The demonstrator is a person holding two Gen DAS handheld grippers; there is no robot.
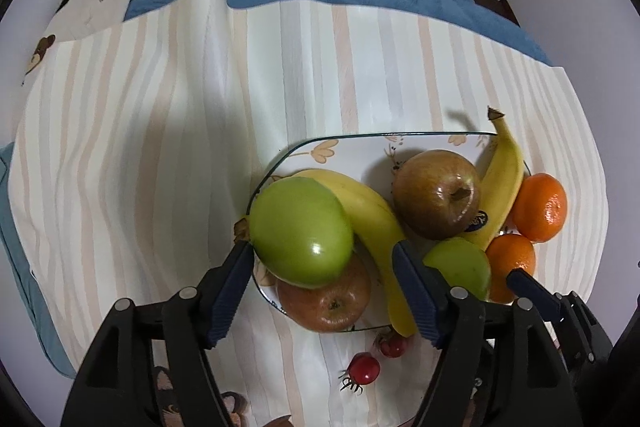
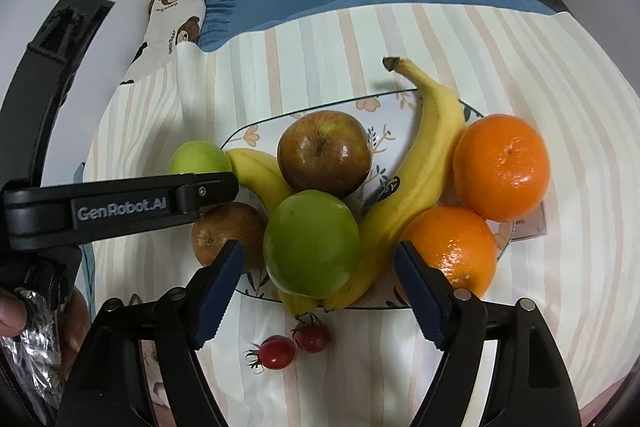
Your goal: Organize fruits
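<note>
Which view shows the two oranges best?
The right wrist view: both oranges show large and nearly whole. In the left wrist view they sit small at the edge, one partly hidden.

The right gripper [image 2: 318, 259] is hovering with its jaws apart over a glossy green apple [image 2: 311, 243], which is lying on the flower-patterned white plate [image 2: 256, 135]. Behind the apple a reddish-brown apple [image 2: 324, 153] is sitting; two small red cherry tomatoes [image 2: 294, 345] are lying in front.

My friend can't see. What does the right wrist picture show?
A patterned plate piled with apples, bananas and oranges sits on a striped cloth. The open right gripper hangs over a green apple, not touching. Two cherry tomatoes lie beside the plate.
</note>
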